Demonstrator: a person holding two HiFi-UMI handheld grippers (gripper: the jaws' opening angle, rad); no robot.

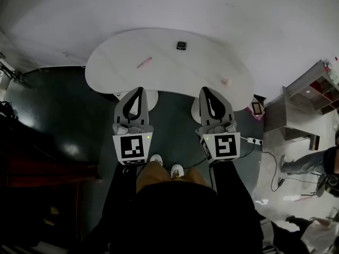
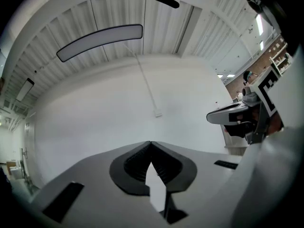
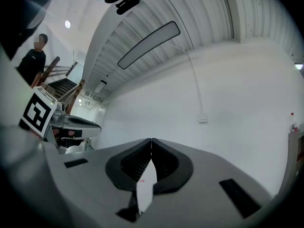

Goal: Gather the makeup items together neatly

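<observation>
White and kidney-shaped, the table (image 1: pixel 116 62) carries three makeup items spread well apart — a pink stick (image 1: pixel 144 62) toward its left side, a small black case (image 1: pixel 181 45) near the far edge, and a small pale pink piece (image 1: pixel 226 81) close to the near right edge. A person stands before the table over a dark floor (image 1: pixel 58 115), holding both grippers about level with their tips at the table's near edge. The left gripper (image 1: pixel 139 89) has its jaws pressed together with nothing between them. The right gripper (image 1: pixel 205 89) is likewise closed tip to tip and empty. Each gripper view looks past the closed jaws at a plain white wall (image 2: pixel 95 113) — the other gripper shows at its side. White shoes (image 1: pixel 156 159) show below, between the two grippers.
</observation>
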